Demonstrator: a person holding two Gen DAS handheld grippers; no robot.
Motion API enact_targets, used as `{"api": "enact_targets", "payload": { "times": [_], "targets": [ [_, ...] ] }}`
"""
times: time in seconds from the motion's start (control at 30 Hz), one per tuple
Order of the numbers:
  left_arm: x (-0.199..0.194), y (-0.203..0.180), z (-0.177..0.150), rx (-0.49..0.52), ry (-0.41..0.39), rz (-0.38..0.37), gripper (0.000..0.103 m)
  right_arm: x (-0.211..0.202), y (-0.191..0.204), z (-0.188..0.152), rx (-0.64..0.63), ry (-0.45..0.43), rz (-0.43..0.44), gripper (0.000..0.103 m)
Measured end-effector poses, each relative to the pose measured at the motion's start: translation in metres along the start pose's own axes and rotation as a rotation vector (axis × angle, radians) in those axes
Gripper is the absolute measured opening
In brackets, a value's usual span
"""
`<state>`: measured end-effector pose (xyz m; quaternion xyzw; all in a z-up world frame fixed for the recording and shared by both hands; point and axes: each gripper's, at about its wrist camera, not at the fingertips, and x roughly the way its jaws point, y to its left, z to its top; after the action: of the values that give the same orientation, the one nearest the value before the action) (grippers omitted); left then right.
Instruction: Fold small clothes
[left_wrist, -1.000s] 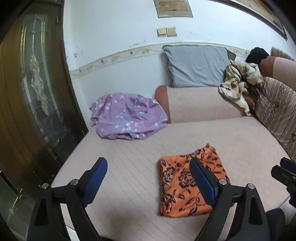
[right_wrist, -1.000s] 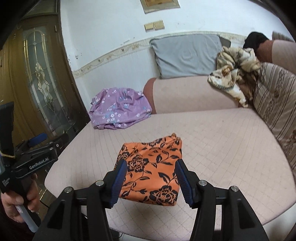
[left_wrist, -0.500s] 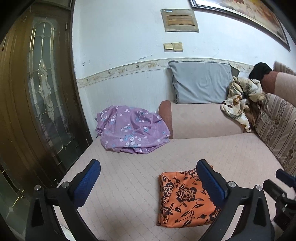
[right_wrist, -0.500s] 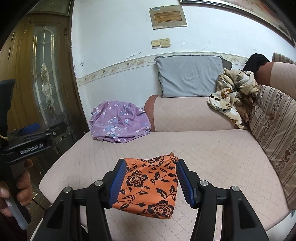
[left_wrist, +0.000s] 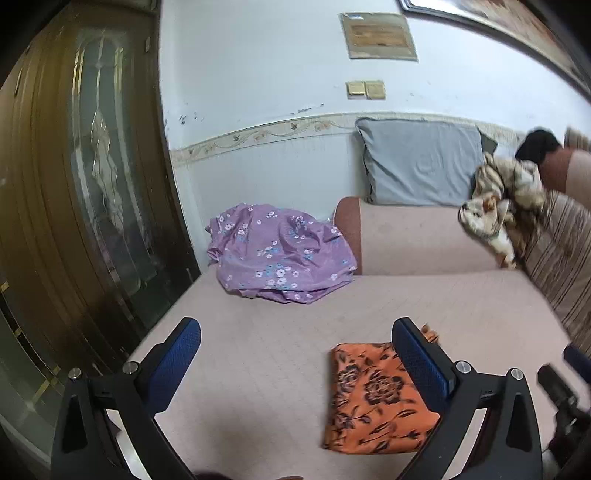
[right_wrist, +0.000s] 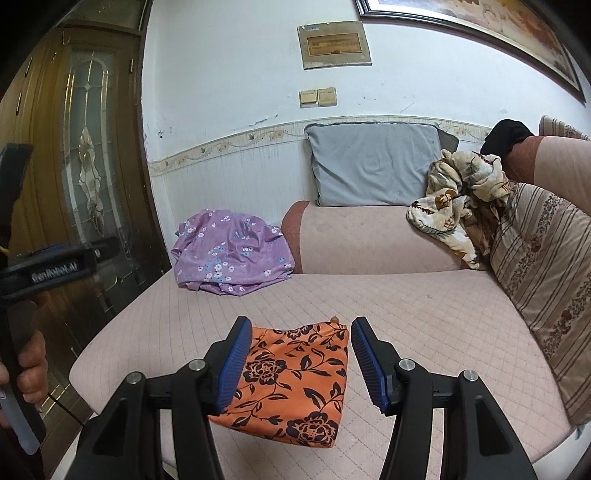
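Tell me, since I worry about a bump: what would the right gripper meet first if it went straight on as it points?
Probably the folded orange cloth, lying between and below the right gripper's open fingers, or the sofa seat just past it. Depth is unclear.

Left gripper (left_wrist: 295, 354) gapes empty above the seemingly folded orange cloth (left_wrist: 373, 398).

Orange cloth (right_wrist: 295, 376), blk floral; purple cloth (right_wrist: 231, 254).

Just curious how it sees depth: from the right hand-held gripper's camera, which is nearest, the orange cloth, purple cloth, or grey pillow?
1. Orange cloth, folded, lying just ahead of the right hand-held gripper.
2. Purple cloth, crumpled, far left.
3. Grey pillow, against the back wall.
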<state>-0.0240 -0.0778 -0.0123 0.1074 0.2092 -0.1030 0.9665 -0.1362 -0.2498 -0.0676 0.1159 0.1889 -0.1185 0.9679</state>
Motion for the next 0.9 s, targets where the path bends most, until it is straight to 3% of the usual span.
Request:
{"api": "enact_targets", "payload": {
  "times": [0.17,0.9],
  "targets": [
    [-0.001,-0.005,-0.003,0.043,-0.011,0.001,0.103,0.0,0.003,0.001,0.004,-0.006,0.008,0.06],
    [-0.01,0.013,-0.003,-0.005,-0.017,-0.028,0.103,-0.003,0.027,0.002,-0.07,-0.002,-0.009,0.06]
  ]
}}
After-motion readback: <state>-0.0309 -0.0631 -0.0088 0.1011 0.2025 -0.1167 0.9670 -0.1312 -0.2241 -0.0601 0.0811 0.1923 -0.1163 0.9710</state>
